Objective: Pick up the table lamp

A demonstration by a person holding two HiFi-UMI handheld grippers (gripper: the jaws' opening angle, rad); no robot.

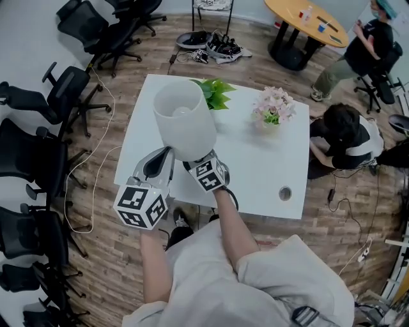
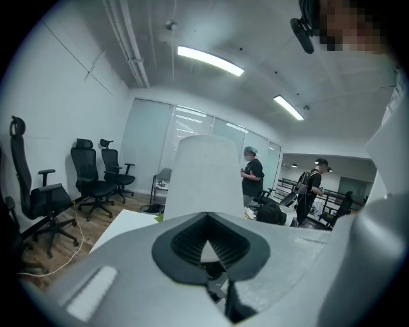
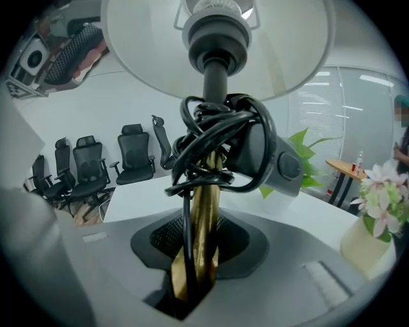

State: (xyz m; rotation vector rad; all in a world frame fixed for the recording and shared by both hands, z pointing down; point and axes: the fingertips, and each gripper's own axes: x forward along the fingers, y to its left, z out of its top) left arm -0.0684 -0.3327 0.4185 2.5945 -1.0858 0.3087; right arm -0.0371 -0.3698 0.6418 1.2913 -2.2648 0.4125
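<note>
The table lamp's white shade hangs above the left half of the white table. In the right gripper view its brass stem runs up between the jaws, with a black cord and switch bundled round it below the shade. My right gripper is shut on that stem; from the head view it sits under the shade. My left gripper points up beside the shade's lower left edge. Its jaws look shut, and the shade rises just past them.
A green plant and a pot of pink flowers stand on the table's far half; a cable hole is near its front right. Black office chairs line the left. People are at the right, by a round wooden table.
</note>
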